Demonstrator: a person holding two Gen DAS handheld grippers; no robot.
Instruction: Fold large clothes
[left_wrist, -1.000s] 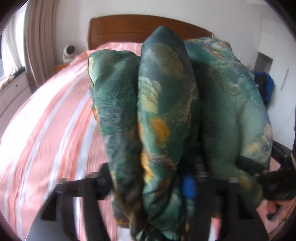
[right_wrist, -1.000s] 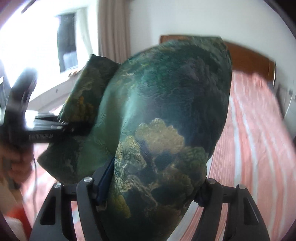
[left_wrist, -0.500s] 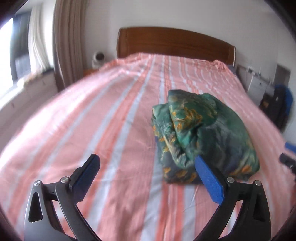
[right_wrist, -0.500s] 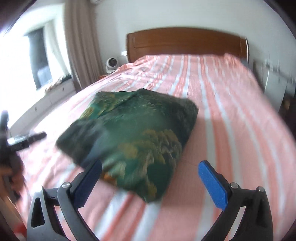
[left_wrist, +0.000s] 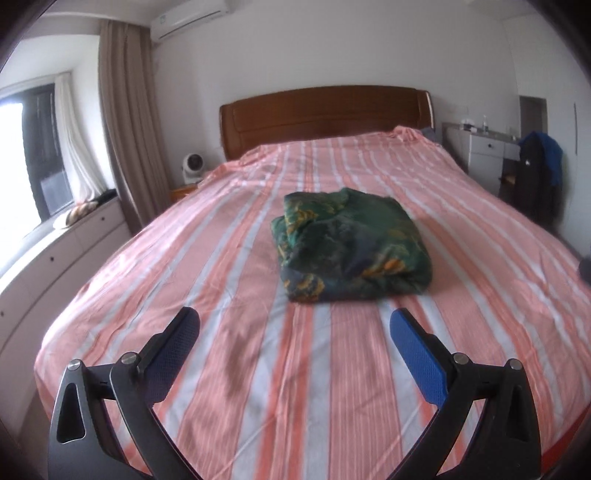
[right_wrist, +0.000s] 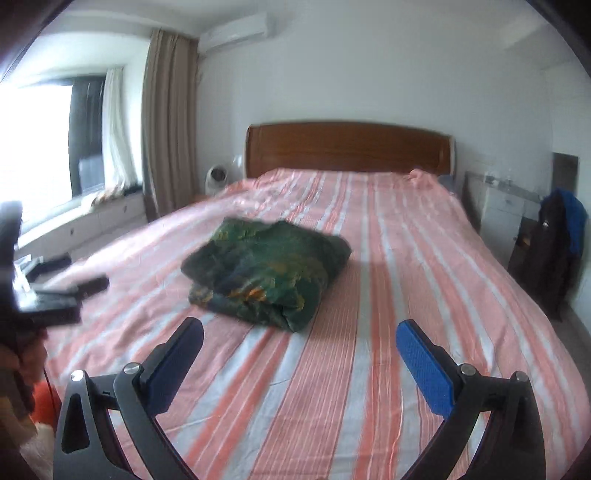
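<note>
Nearest the lens, left tongs (left_wrist: 293, 326) spread wide, blue pads (left_wrist: 417, 352) angled down over the striped bedsheet (left_wrist: 207, 266), nothing between them. Right tongs (right_wrist: 299, 334) likewise spread wide and empty, tilted down toward the same sheet. Bases of both tools cut off by the bottom edge of each view.

At the far left of the right wrist view, the left tool again, dark and blurred, gripped by a hand (right_wrist: 20, 365) only partly in frame; fingers hard to make out. An orange shape below that hand, too cropped to identify.

Just beyond the tips, well clear of both pairs of pads, a folded green patterned garment (left_wrist: 351, 247) lying in a thick, roughly square bundle on the middle of the bed, loose layered edges facing the near left. Softened by motion blur in the right wrist view (right_wrist: 266, 269).

Farther back, a wooden headboard (left_wrist: 325, 110) against a white wall, a small white fan (left_wrist: 192, 166) beside it at left, brown curtain (left_wrist: 125, 140) and bright window beyond. At right, a white cabinet (left_wrist: 480, 147) with small items on top too tiny to tell, and a dark and blue garment (left_wrist: 539, 173) hanging beside it. An air conditioner (left_wrist: 192, 16) high on the wall, partly cropped.
</note>
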